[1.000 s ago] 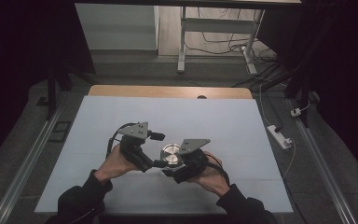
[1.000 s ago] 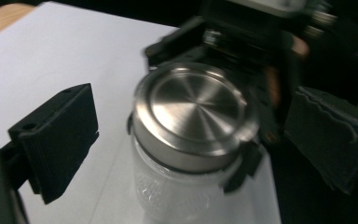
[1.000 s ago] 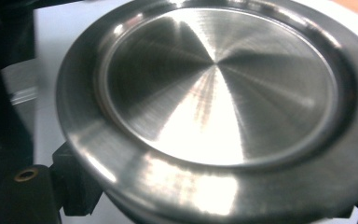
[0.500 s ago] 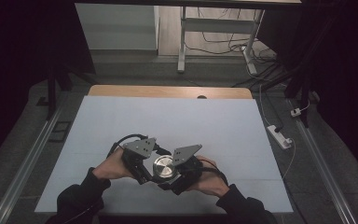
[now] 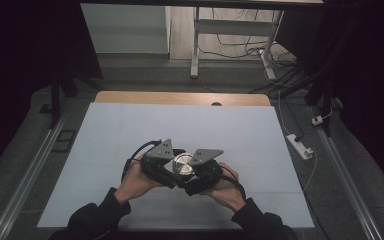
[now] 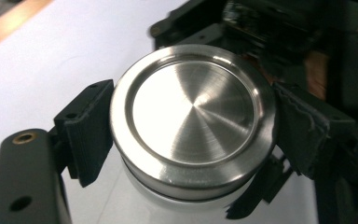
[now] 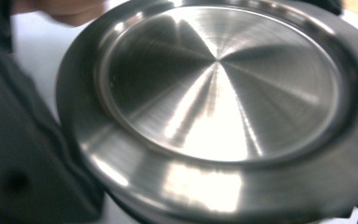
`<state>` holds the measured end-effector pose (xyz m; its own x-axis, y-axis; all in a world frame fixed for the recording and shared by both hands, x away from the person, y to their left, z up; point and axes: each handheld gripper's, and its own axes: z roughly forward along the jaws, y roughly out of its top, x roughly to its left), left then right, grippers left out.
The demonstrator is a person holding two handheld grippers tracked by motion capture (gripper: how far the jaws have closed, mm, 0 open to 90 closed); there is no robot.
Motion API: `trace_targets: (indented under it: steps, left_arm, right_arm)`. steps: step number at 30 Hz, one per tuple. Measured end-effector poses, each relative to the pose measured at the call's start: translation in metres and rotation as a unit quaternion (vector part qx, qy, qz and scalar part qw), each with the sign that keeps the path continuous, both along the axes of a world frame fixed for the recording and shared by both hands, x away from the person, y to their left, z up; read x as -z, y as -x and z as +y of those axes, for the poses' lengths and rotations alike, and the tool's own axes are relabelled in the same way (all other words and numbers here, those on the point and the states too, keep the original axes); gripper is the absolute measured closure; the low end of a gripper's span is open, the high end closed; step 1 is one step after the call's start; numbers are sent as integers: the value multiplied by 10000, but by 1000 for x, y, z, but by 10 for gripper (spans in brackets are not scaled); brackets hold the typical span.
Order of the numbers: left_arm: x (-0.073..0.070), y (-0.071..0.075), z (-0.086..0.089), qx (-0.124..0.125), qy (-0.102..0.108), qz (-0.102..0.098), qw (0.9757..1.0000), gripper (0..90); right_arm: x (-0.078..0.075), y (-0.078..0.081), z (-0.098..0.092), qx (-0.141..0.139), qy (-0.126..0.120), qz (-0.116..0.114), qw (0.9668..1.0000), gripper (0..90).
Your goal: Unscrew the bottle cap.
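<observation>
Dim room, dark floor with cables and a desk frame beyond the table point(image 5: 130, 125). White sheet over the tabletop, bare wood strip along the far edge. White power strip point(image 5: 300, 146) on the floor off the right edge.

Both hands low on the sheet, near the front edge, about mid-width. Left hand point(image 5: 132, 181) and right hand point(image 5: 227, 186) close together, grippers angled inward toward each other.

Round steel lid point(image 5: 182, 164) between the two grippers, brushed top with a raised rim, sitting on a round container barely seen beneath.

Left gripper point(image 6: 193, 135): jaws set on either side of the lid, pads point(image 6: 91, 130) pressed to its rim left and right, so clamped on the lid.

Right gripper point(image 5: 200, 172): lid very close in its own view, blurred; dark jaw at lower left against the rim. Opposite jaw out of frame, grip not determinable.
</observation>
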<state>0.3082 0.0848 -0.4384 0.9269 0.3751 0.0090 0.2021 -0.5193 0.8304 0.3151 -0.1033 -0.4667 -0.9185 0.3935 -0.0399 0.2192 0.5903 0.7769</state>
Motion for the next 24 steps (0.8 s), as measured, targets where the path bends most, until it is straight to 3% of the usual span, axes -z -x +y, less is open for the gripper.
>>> trace_targets:
  steps: [3,6,9,11,13,14,15,16,20,23,24]
  left_arm:
    - [2,-3,1,15,114,120,9999,186]
    - [0,-12,12,376,563,514,9964,112]
    - [-4,-14,22,556,722,536,9944,73]
    - [-11,-12,33,946,540,306,9936,74]
    - [-14,-8,36,1332,295,136,9906,78]
    - [-14,-8,36,1332,295,136,9906,77]
    - [-15,-2,34,1546,-55,-80,9879,78]
    - [-14,0,32,1666,-211,-148,9857,81]
    - [-11,6,23,1921,-494,-245,9798,94]
    - [-9,7,21,1954,-533,-277,9789,153]
    - [-8,8,21,1893,-510,-372,9799,183]
  right_arm:
    - [2,0,0,207,12,-16,9998,150]
    - [2,1,0,158,-135,84,9997,150]
    - [-1,2,1,2,-195,50,9998,150]
    - [-1,3,0,-188,-241,74,9995,150]
    - [-1,4,1,-413,-228,128,9988,150]
    - [-1,5,2,-524,-235,165,9982,150]
    - [-1,7,3,-619,-224,176,9977,150]
    - [-1,8,4,-726,-210,199,9969,150]
    - [0,15,10,-1106,-92,139,9937,150]
    - [0,18,12,-1214,-42,132,9925,150]
    - [0,19,13,-1224,-26,134,9924,150]
